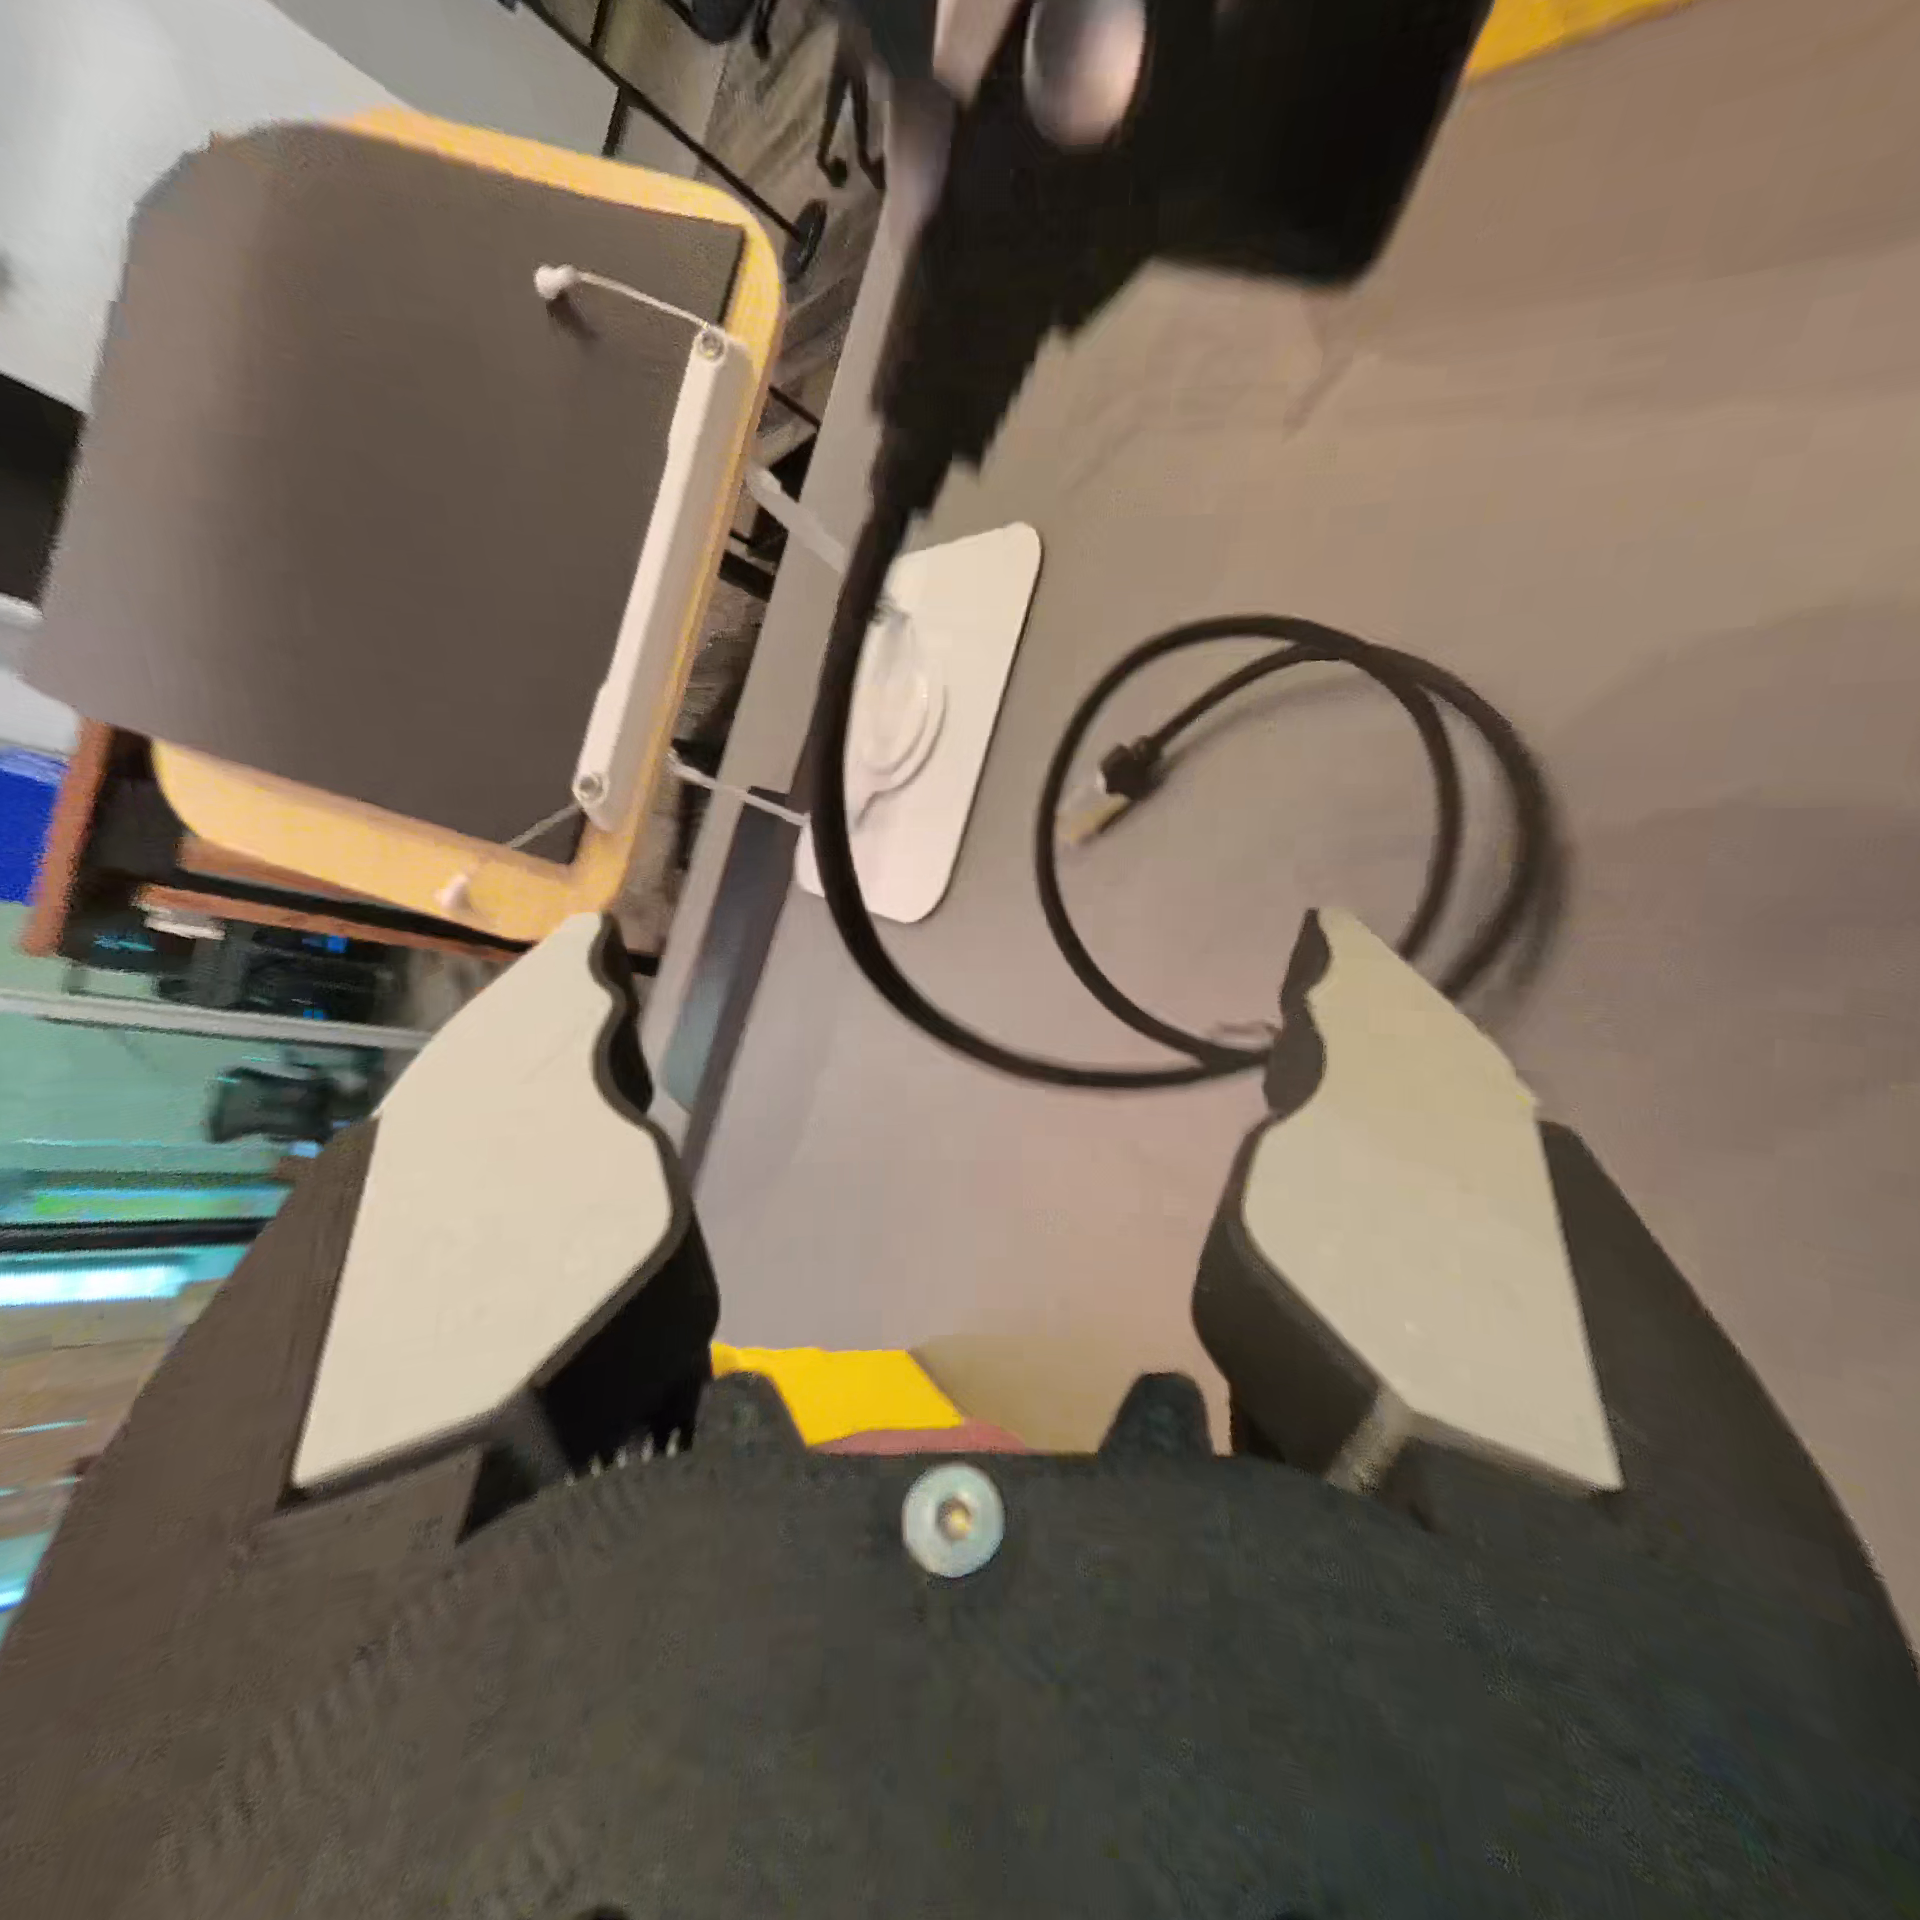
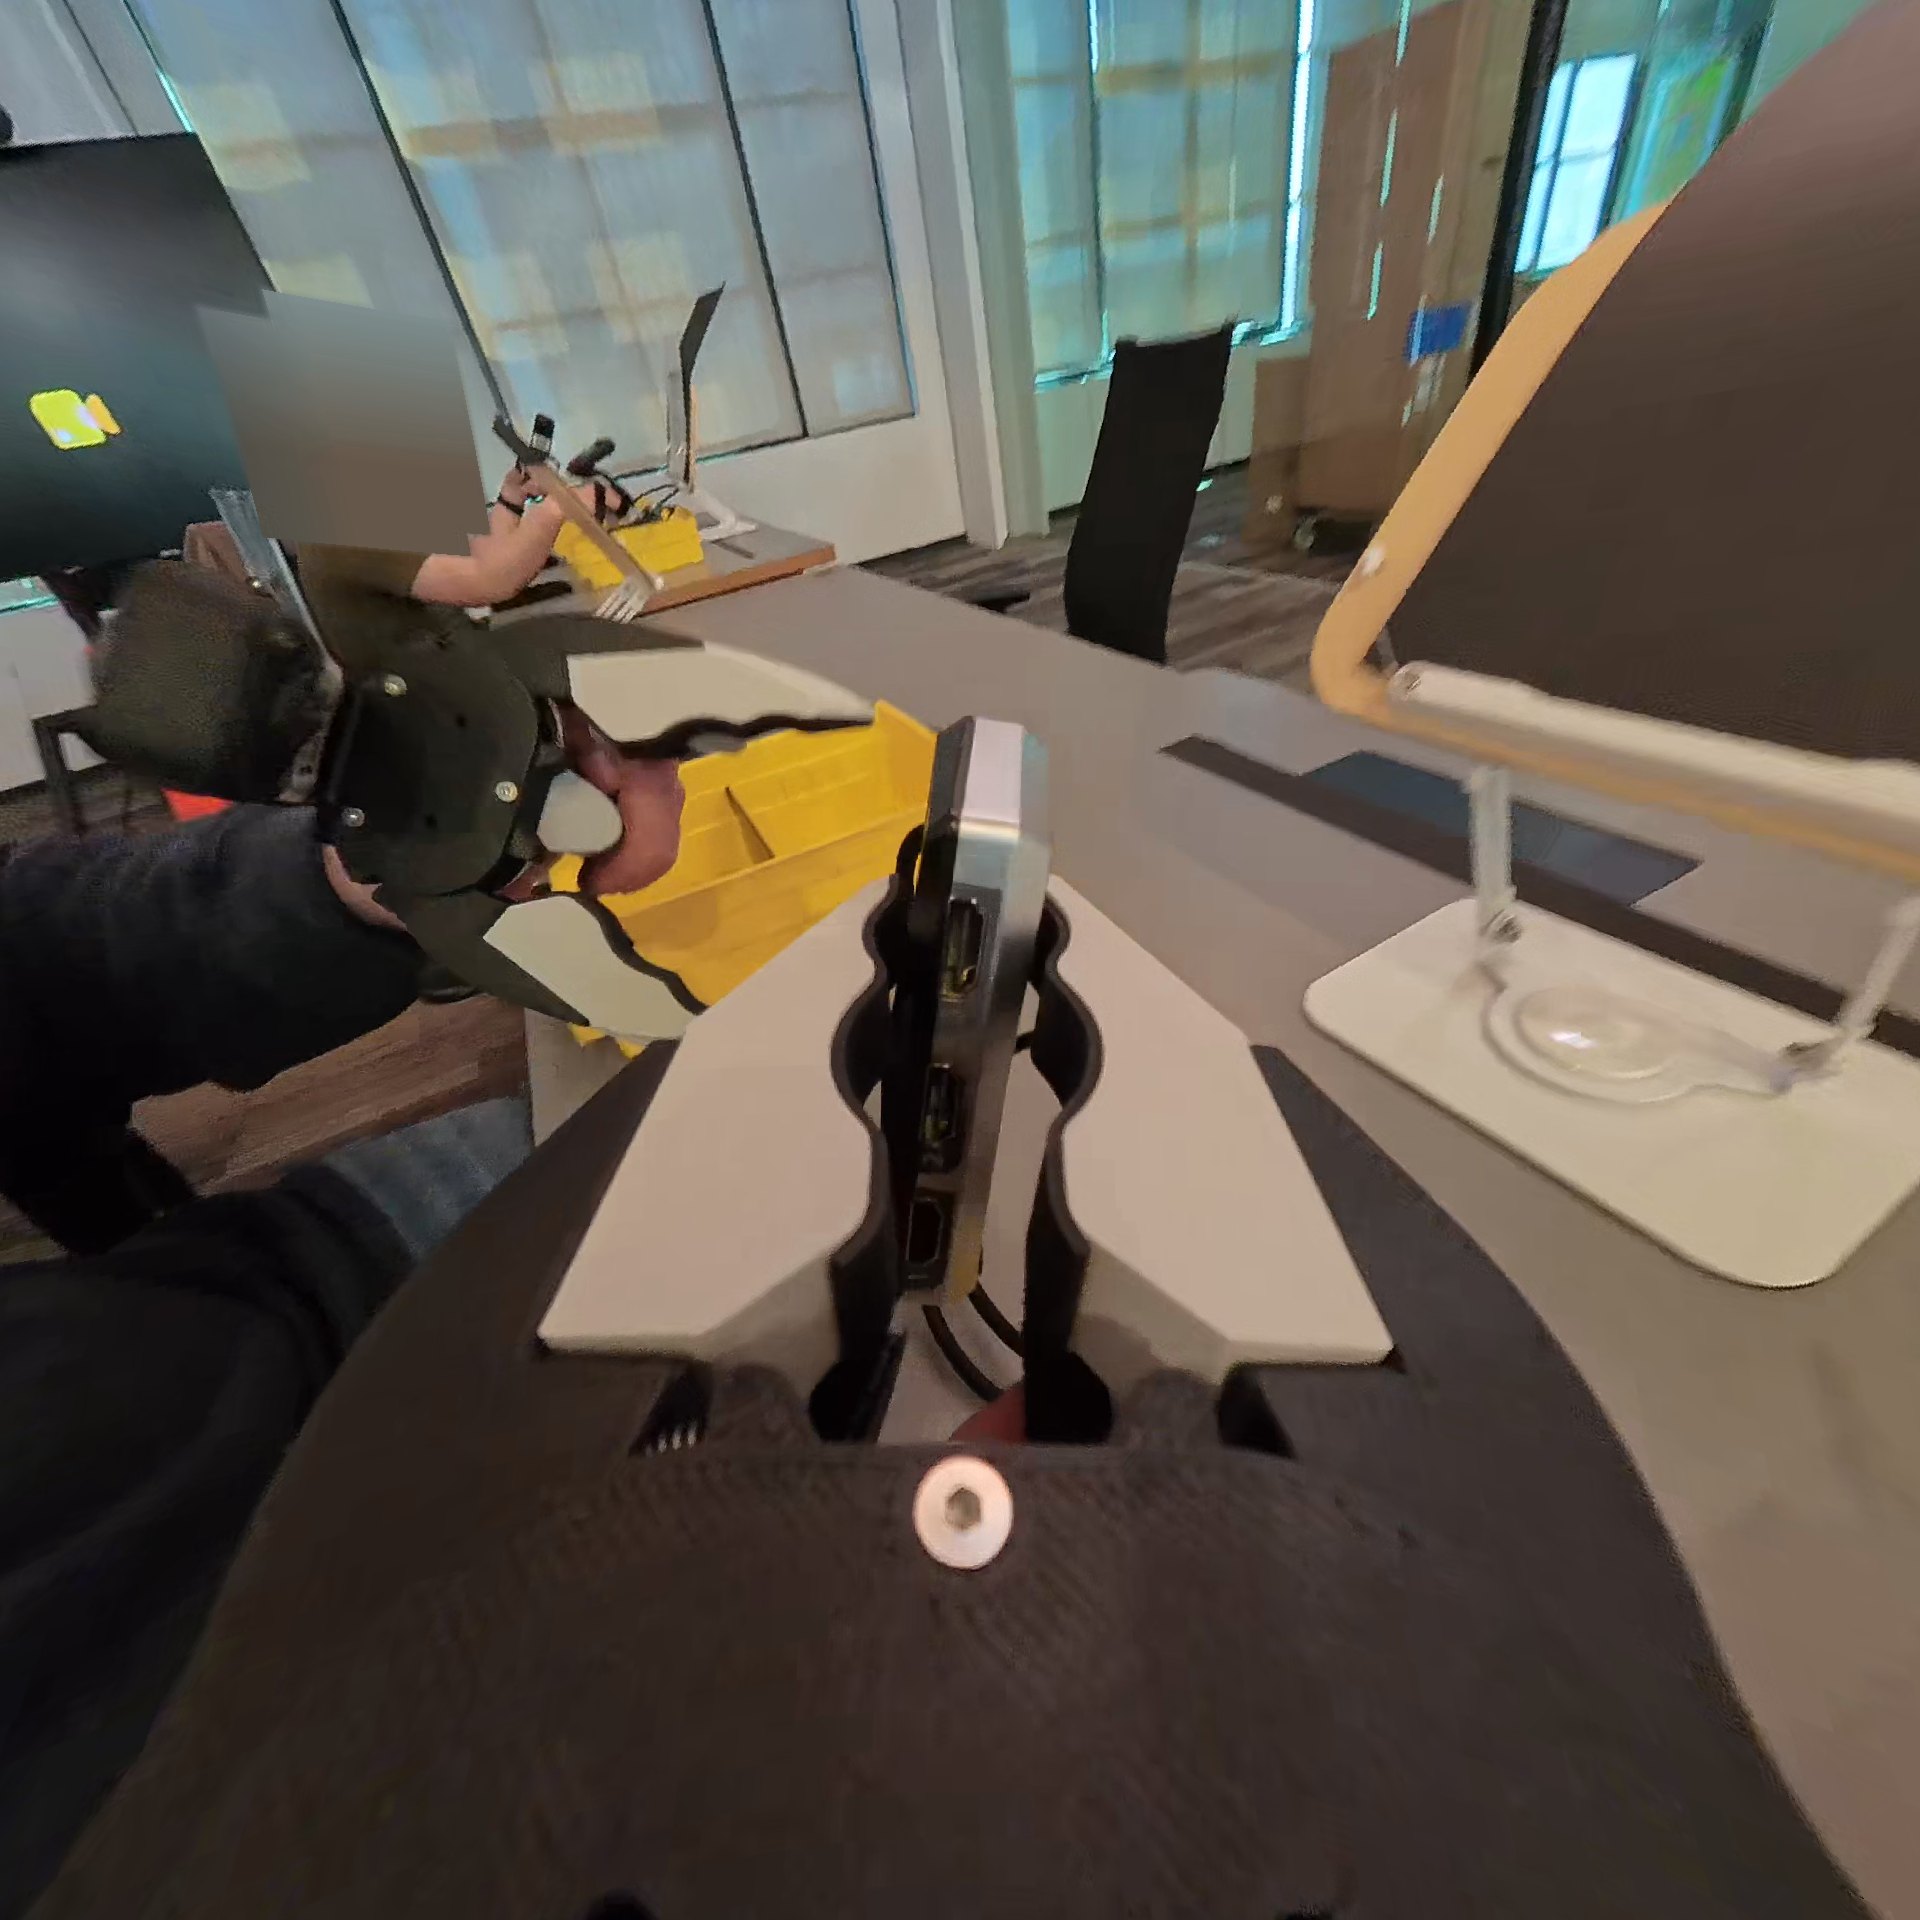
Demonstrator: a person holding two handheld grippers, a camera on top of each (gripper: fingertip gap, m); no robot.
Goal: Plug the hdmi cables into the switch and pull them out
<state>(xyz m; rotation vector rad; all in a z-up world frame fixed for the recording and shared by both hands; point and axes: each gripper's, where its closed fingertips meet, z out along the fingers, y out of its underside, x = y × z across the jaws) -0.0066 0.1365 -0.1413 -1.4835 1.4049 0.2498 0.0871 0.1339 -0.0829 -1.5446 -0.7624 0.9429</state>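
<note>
Fingers (image 2: pixel 1195 1122) of my right gripper (image 2: pixel 961 997) are pinched on the switch (image 2: pixel 971 935), which stands on edge between them, thin and silver with a dark face to the left. I see three ports stacked along the edge turned toward the camera, all unplugged. A black cord (image 2: pixel 966 1340) hangs from the bottom end of the switch, down between the finger roots.

My left gripper (image 1: pixel 961 966) is spread wide with nothing between the grey pads (image 1: pixel 509 1174). It hangs above the grey table (image 1: pixel 1558 520), tilted, and the view is blurred. Ahead of it a black cable (image 1: pixel 1299 831) lies coiled in a loose loop on the table, its plug (image 1: pixel 1117 784) resting free inside the loop, gold tip showing. Farther off, at the top of that view, the dark body of the right gripper (image 1: pixel 1143 208) looms over the table, and a second black cord (image 1: pixel 842 727) drops from it and curves down across the table toward the coil.

Left of the coil stands a white base plate (image 1: pixel 977 623) with thin struts carrying a board (image 1: pixel 395 499) that has a dark face and an orange rim. From the right wrist view the same base (image 2: pixel 1558 1122) sits to the right of the switch, and the left gripper (image 2: pixel 623 883) shows to the left, open, in front of a yellow bin (image 2: pixel 790 852)
</note>
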